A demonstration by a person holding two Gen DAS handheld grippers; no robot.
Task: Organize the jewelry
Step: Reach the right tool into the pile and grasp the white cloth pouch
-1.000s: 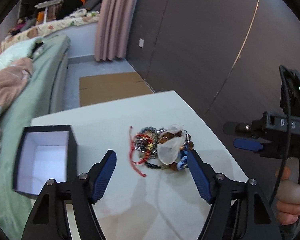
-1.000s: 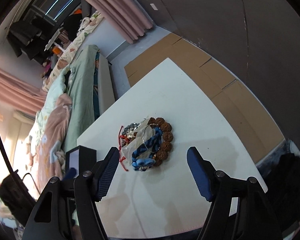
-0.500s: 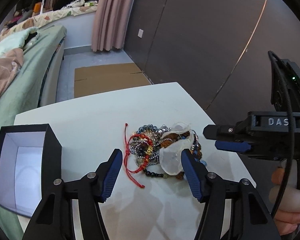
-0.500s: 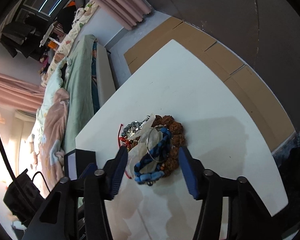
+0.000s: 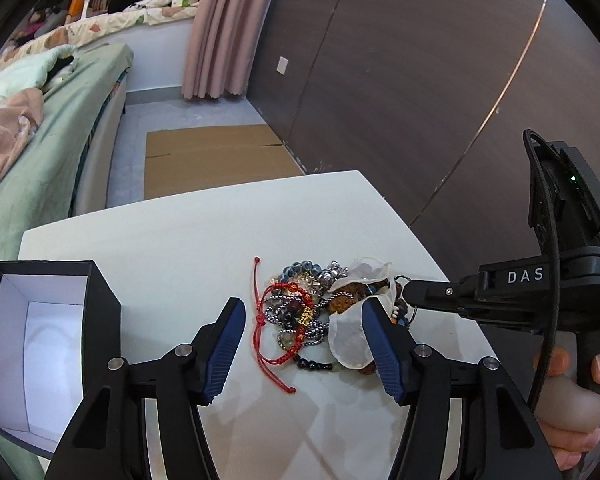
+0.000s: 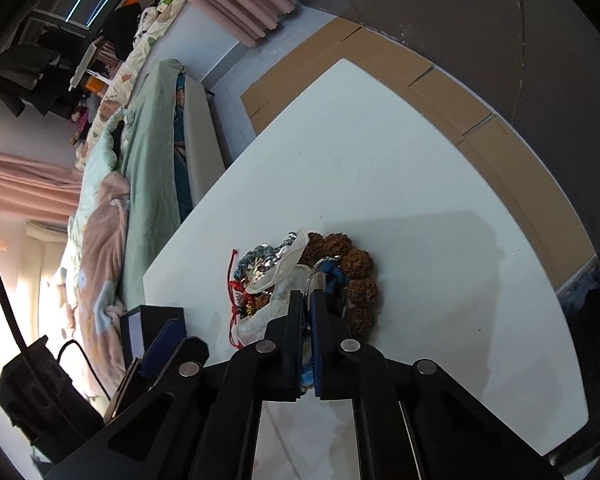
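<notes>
A tangled pile of jewelry (image 5: 308,312) lies on the white table (image 5: 180,232): red cord bracelet (image 5: 268,336), beaded bracelets, a brown seed-bead bracelet (image 6: 356,280), a blue braided piece (image 6: 334,280) and a translucent pouch (image 5: 348,340). My left gripper (image 5: 304,344) is open, its jaws on either side of the pile's near edge. My right gripper (image 6: 306,300) is shut on the pile at the blue braided piece and a thin metal ring; what exactly it pinches is hidden. An open black box with white lining (image 5: 40,344) stands at the left.
The table's right edge (image 5: 440,264) runs close to the pile. A bed with green and pink bedding (image 5: 40,128) lies to the left. Flat cardboard (image 5: 212,152) lies on the floor beyond the table, beside a dark wardrobe wall (image 5: 400,80).
Both grippers have moved in toward the pile. The right gripper has closed from wide open to shut on the blue braided part. The left jaws have narrowed a little.
</notes>
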